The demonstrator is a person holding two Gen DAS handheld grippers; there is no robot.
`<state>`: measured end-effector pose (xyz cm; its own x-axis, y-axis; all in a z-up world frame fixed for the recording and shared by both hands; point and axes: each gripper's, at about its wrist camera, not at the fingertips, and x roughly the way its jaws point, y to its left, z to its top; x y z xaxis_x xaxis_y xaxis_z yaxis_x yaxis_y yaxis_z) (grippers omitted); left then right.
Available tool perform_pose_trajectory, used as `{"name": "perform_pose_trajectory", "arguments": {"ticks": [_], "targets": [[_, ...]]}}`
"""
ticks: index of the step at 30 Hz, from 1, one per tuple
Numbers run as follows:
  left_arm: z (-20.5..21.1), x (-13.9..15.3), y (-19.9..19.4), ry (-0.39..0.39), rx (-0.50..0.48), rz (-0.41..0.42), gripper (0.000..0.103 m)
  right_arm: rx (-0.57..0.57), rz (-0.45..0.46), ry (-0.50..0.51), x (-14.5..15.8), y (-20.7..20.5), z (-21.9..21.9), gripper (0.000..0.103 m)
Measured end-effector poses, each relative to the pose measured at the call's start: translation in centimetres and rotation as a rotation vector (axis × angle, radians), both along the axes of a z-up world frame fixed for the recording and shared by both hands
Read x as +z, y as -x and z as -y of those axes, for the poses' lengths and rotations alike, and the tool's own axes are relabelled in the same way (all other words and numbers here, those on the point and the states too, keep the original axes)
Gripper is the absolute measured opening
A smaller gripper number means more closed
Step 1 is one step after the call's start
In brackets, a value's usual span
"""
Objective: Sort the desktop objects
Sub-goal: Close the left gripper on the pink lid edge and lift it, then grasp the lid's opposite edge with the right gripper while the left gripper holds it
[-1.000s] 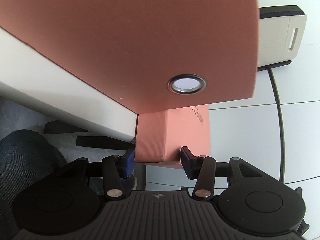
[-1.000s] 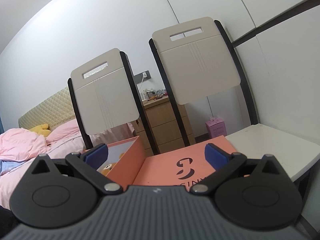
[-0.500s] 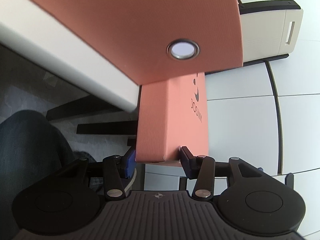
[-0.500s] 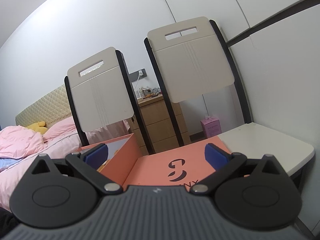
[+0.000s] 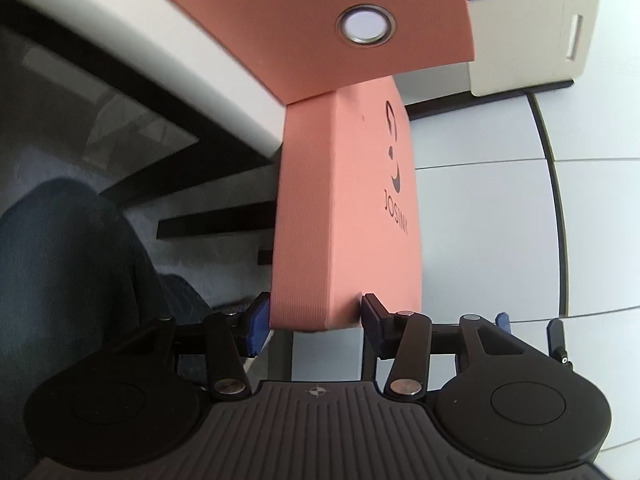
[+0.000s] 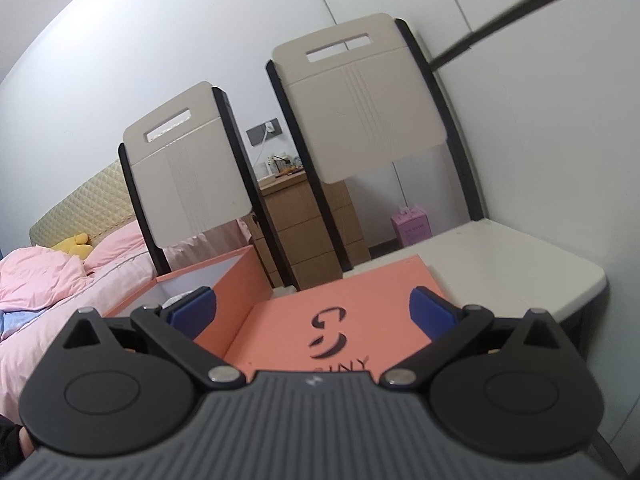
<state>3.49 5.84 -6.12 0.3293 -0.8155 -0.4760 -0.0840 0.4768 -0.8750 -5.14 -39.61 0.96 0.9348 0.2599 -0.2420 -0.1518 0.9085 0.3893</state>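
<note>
My left gripper [image 5: 314, 312] is shut on the rim of a salmon-pink box lid [image 5: 344, 208] printed with a dark logo, held edge-on. Beyond it is the pink box body [image 5: 328, 20] with a metal eyelet [image 5: 366, 26], resting on the white table [image 5: 160, 36]. In the right wrist view the same lid [image 6: 340, 312] lies flat beside the open pink box [image 6: 224, 276]. My right gripper [image 6: 312, 308] is open and empty, hovering just above the lid.
Two beige folding chairs [image 6: 360, 92] stand behind the white table [image 6: 500, 256]. A wooden dresser [image 6: 304, 216], a small pink carton [image 6: 412, 230] and a bed with pink bedding [image 6: 52, 280] lie beyond. A wall is close on the right.
The left gripper has drawn back with the lid, so more of the lid and its logo shows. The right gripper has lowered slightly toward the lid.
</note>
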Motion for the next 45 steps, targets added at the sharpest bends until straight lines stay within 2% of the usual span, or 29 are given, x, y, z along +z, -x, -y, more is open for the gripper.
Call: {"name": "perform_pose_trajectory", "arguments": {"ticks": [3, 4, 5, 6, 9, 10, 12, 16, 19, 20, 24, 29, 31, 32, 33, 34, 36, 38, 40, 45], "targets": [[0.0, 0.2, -0.6, -0.003, -0.013, 0.012, 0.055, -0.028, -0.013, -0.002, -0.3, 0.5, 1.2, 0.103], [0.1, 0.1, -0.9, -0.005, -0.018, 0.007, 0.059, -0.034, -0.019, -0.01, -0.5, 0.6, 1.6, 0.103], [0.7, -1.0, -1.3, -0.01, -0.022, 0.0, 0.066, -0.039, -0.027, -0.02, -0.7, 0.6, 2.0, 0.103], [2.0, -2.8, -1.8, -0.016, -0.02, -0.008, 0.067, -0.044, -0.037, -0.033, -0.9, 0.6, 2.5, 0.103], [2.3, -2.2, -2.0, -0.014, -0.023, 0.002, 0.066, -0.064, -0.076, -0.075, -1.8, 0.4, 4.0, 0.103], [2.3, -1.9, -1.9, -0.011, -0.026, 0.016, 0.06, -0.071, -0.09, -0.083, -2.0, 0.2, 4.4, 0.103], [3.7, -3.7, -2.2, -0.014, -0.025, 0.036, 0.06, -0.078, -0.12, -0.101, -2.6, -0.1, 5.3, 0.103], [3.3, -4.1, -1.0, -0.002, -0.007, 0.049, 0.058, -0.086, -0.162, -0.109, -3.7, -0.7, 7.1, 0.103], [4.7, -7.4, -0.6, -0.004, -0.016, 0.036, 0.058, -0.086, -0.179, -0.096, -4.3, -1.5, 8.3, 0.103], [4.9, -8.2, -0.3, -0.002, -0.02, 0.03, 0.058, -0.076, -0.188, -0.092, -4.5, -1.9, 8.7, 0.103], [4.7, -8.0, 1.8, 0.009, -0.048, -0.003, 0.057, 0.025, -0.256, -0.083, -5.8, -4.8, 9.6, 0.103], [4.3, -7.5, 3.7, 0.012, -0.067, -0.018, 0.057, 0.118, -0.413, -0.15, -9.3, -9.6, 10.6, 0.103], [4.2, -7.3, 3.9, 0.01, -0.071, -0.014, 0.057, 0.135, -0.465, -0.147, -10.6, -10.8, 10.6, 0.102], [4.3, -7.3, 3.9, 0.008, -0.074, -0.013, 0.057, 0.142, -0.486, -0.143, -11.1, -11.2, 10.5, 0.101], [4.4, -7.3, 3.8, 0.004, -0.078, -0.015, 0.057, 0.142, -0.501, -0.155, -11.4, -11.4, 10.5, 0.089], [4.5, -7.6, 3.6, 0.0, -0.082, -0.017, 0.057, 0.163, -0.507, -0.193, -11.7, -11.4, 10.6, 0.084], [5.3, -8.8, 2.8, -0.01, -0.084, -0.014, 0.058, 0.22, -0.526, -0.256, -12.3, -11.3, 10.4, 0.082], [5.4, -8.4, 2.2, -0.015, -0.089, -0.008, 0.057, 0.241, -0.544, -0.29, -12.7, -11.2, 10.2, 0.081], [5.5, -8.1, 1.9, -0.009, -0.111, -0.004, 0.057, 0.26, -0.552, -0.35, -12.8, -10.9, 10.3, 0.066], [5.6, -6.6, 1.3, 0.032, -0.136, 0.041, 0.058, 0.212, -0.505, -0.361, -10.2, -8.7, 10.4, 0.063]]}}
